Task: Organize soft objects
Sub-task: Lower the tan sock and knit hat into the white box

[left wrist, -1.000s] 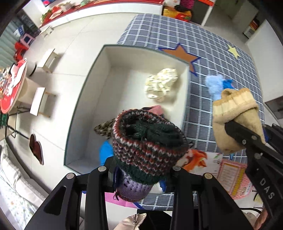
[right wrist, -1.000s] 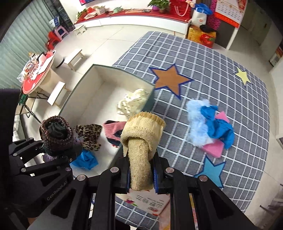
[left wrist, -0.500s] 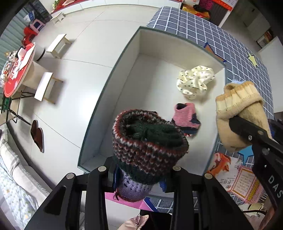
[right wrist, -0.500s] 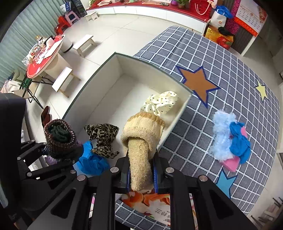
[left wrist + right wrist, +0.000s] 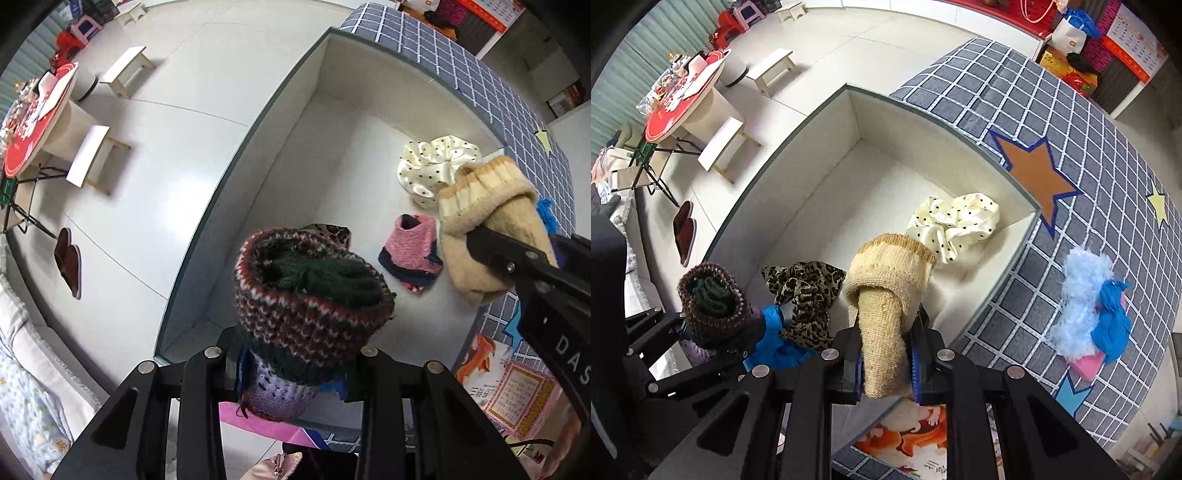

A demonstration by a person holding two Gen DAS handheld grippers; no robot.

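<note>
In the left wrist view, a rolled striped knit (image 5: 314,295) is gripped by the fingers of the left gripper (image 5: 291,373), its open end turned up toward the camera and a lilac part at the bottom between the fingers. It is held above the near end of a white box (image 5: 258,192) with a dark green rim. On the box floor, a cream dotted scrunchie (image 5: 432,166) is seen at the far right, and a pink knit (image 5: 410,254) lies nearer, just right of the striped knit. A leopard cloth (image 5: 336,232) is mostly hidden behind the striped knit. At the right edge, a beige sock (image 5: 484,221) is clamped by the right gripper (image 5: 509,262) over the box's right side. A checked rug (image 5: 480,81) lies beyond the box.

In the right wrist view, the beige sock (image 5: 886,314) is pinched tightly by the closed fingers of the right gripper (image 5: 886,373), its cuff folded over at the top. It is held over the near part of the box (image 5: 798,129). The scrunchie (image 5: 956,221) lies by the box's right wall. The leopard cloth (image 5: 805,299) and a blue cloth (image 5: 775,343) lie to the left of the sock, with the striped knit (image 5: 713,302) in the left gripper (image 5: 713,339) further left. On the rug (image 5: 1089,147), a fluffy blue pile (image 5: 1089,306) lies well right of the box.
</note>
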